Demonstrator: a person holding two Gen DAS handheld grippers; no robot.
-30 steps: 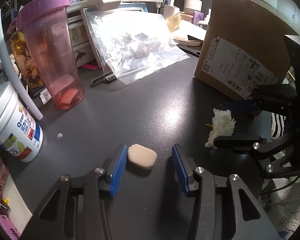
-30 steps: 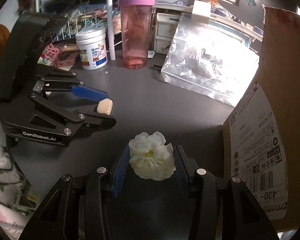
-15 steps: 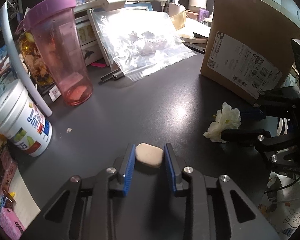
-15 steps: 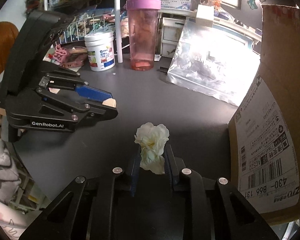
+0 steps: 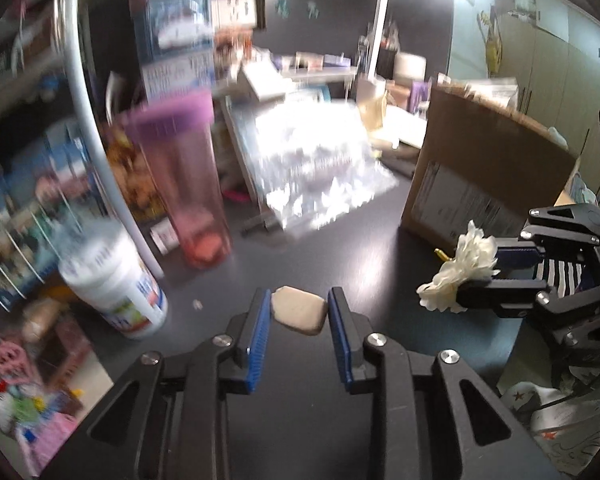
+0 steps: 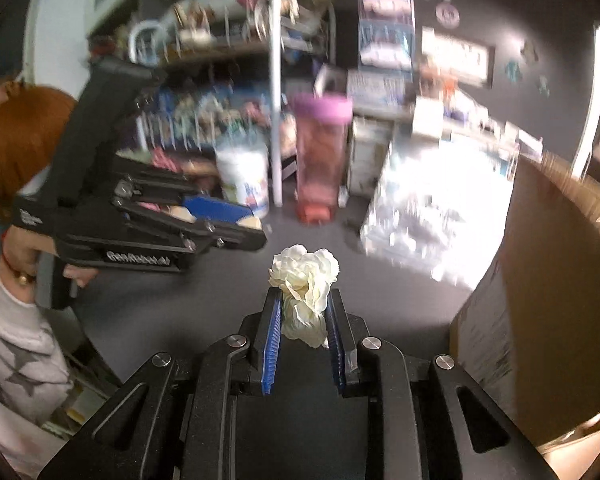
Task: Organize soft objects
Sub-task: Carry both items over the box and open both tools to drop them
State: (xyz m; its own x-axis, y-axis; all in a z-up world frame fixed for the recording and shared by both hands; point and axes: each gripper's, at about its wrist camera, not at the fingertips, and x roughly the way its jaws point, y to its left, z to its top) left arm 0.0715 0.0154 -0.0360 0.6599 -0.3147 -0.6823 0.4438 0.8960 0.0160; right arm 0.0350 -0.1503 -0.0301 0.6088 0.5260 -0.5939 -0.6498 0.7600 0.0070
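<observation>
My left gripper is shut on a beige sponge pad and holds it above the dark table. My right gripper is shut on a cream fabric flower and holds it raised too. In the left wrist view the right gripper with the flower is at the right. In the right wrist view the left gripper is at the left, with the edge of the sponge showing between its jaws.
A pink tumbler with a purple lid, a white tub and a white pole stand at the left. A shiny plastic bag leans at the back. A cardboard box stands at the right.
Both grippers have lifted off the table with their objects; the views tilted upward and blurred. One second ago both were open around the sponge and the flower, then they shut.
</observation>
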